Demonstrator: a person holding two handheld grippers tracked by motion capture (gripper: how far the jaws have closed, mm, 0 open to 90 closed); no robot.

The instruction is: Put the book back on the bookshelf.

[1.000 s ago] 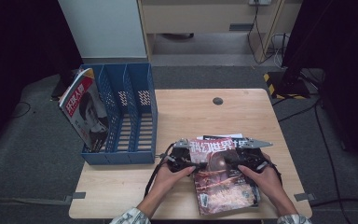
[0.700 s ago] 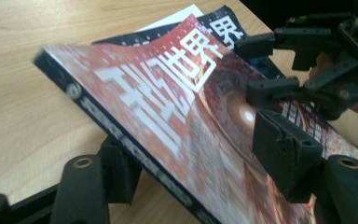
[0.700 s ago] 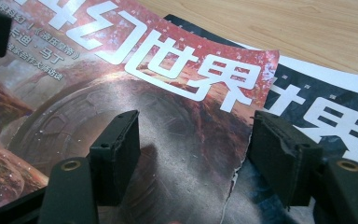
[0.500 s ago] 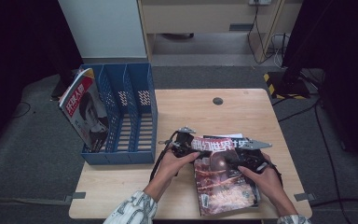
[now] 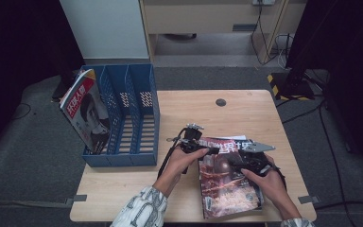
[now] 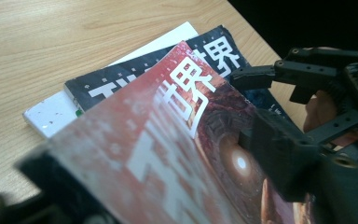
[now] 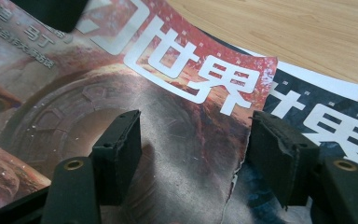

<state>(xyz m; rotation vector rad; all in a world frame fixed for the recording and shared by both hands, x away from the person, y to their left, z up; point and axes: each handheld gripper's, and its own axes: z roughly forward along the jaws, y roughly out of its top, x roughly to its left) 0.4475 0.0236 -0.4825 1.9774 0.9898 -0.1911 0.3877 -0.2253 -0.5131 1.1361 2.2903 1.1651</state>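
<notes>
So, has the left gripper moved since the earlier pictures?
Yes. In the high view the left gripper has shifted toward the blue rack and a little toward the table's far edge, its jaws closing at the red magazine's corner.

blue file rack (image 5: 144, 101) on table (image 5: 246, 113) | magazine (image 5: 85, 113) in its leftmost slot | dark round spot (image 5: 221, 102)

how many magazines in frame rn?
4. One stands in the blue file rack's left slot. Three are stacked on the table: red-cover top one, dark-cover one beneath, white one at the bottom. More could hide underneath.
</notes>
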